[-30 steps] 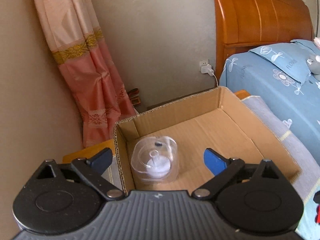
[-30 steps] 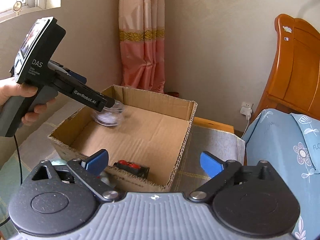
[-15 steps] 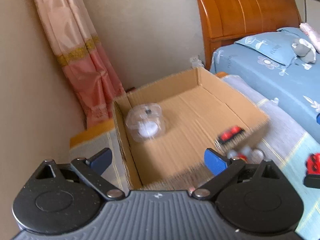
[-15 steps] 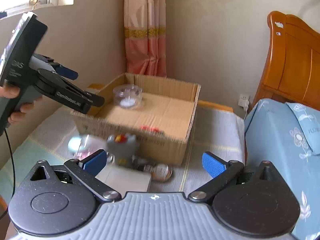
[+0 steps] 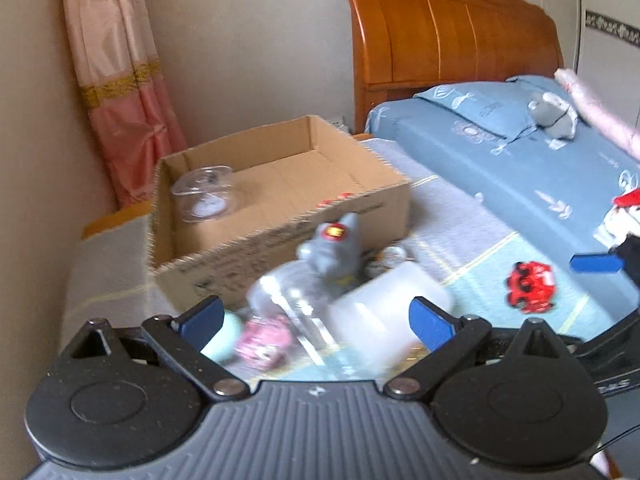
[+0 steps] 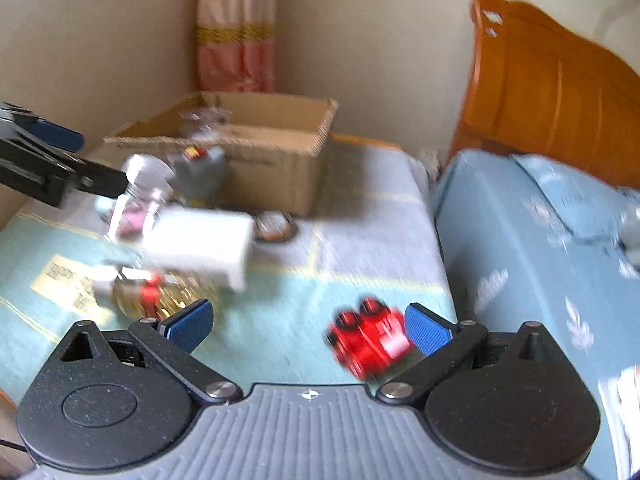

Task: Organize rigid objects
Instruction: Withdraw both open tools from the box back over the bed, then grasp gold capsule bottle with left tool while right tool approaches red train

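Toys and containers lay mostly outside the cardboard box point(image 5: 280, 216), so by my reading the sorting was only begun. Inside the box stood a clear plastic container point(image 5: 206, 196) in its far left corner, and a sliver of something red showed just over the near wall (too little of it to name).

Still waiting on the pale green cloth point(image 6: 280, 320) in front of the box were a grey figure point(image 5: 334, 252), a clear jar point(image 6: 140, 196) with something pink in it, a white rectangular box point(image 6: 204, 240), a small round tin point(image 6: 274, 224) and a gold-wrapped item point(image 6: 160, 300); motion blur smeared most of them. The red toy car point(image 6: 370, 340) sat apart from that heap, nearer the blue bed point(image 6: 540, 240).

The left gripper point(image 5: 316, 320) hung above the heap with its jaws spread wide and nothing between them. The right gripper point(image 6: 308, 324) was likewise spread and empty, the car just inside its right finger point(image 6: 426, 330), which made the car the likely next pickup.
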A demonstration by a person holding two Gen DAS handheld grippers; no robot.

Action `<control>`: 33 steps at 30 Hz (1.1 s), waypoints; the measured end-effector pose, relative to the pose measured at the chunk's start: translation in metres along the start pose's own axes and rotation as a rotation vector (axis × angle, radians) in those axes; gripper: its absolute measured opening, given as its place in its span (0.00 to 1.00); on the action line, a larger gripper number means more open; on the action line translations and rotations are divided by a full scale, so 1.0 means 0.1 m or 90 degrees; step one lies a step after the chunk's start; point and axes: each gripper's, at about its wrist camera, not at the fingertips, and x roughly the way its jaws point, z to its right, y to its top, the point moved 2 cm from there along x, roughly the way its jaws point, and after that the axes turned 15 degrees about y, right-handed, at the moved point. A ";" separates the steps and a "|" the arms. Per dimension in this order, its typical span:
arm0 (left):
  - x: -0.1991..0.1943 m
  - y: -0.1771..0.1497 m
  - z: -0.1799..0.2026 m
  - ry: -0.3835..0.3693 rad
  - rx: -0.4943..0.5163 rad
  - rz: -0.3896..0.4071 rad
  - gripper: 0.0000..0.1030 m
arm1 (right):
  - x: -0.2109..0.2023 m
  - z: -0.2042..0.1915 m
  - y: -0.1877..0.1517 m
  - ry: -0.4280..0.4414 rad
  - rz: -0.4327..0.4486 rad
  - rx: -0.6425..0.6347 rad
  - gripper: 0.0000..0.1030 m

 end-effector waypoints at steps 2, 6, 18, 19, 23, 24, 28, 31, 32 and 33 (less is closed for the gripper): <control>-0.01 -0.02 0.10 -0.017 0.000 -0.007 0.96 | 0.01 0.10 -0.09 -0.017 -0.010 0.010 1.00; -0.02 -0.11 0.32 -0.018 0.001 -0.025 0.96 | 0.11 0.29 -0.23 -0.012 -0.014 0.012 1.00; 0.07 -0.17 0.76 0.020 0.026 -0.055 0.96 | 0.45 0.35 -0.24 0.112 -0.032 -0.043 1.00; 0.09 -0.17 0.78 0.030 0.028 -0.058 0.96 | 0.44 0.32 -0.26 0.117 -0.030 -0.047 1.00; 0.11 -0.20 0.82 0.057 0.044 -0.055 0.96 | 0.40 0.27 -0.31 0.111 -0.013 -0.044 1.00; 0.10 -0.20 0.81 0.054 0.043 -0.057 0.96 | 0.40 0.27 -0.32 0.109 -0.009 -0.042 1.00; 0.06 -0.27 0.75 0.044 0.045 -0.069 0.97 | 0.40 0.27 -0.33 0.102 -0.003 -0.038 1.00; 0.01 -0.35 0.69 0.048 0.061 -0.070 0.99 | 0.41 0.27 -0.33 0.099 -0.004 -0.036 1.00; 0.01 -0.37 0.67 0.051 0.062 -0.074 0.99 | 0.41 0.26 -0.33 0.098 -0.004 -0.035 1.00; 0.00 -0.40 0.63 0.053 0.062 -0.080 0.99 | 0.41 0.26 -0.33 0.097 -0.004 -0.034 1.00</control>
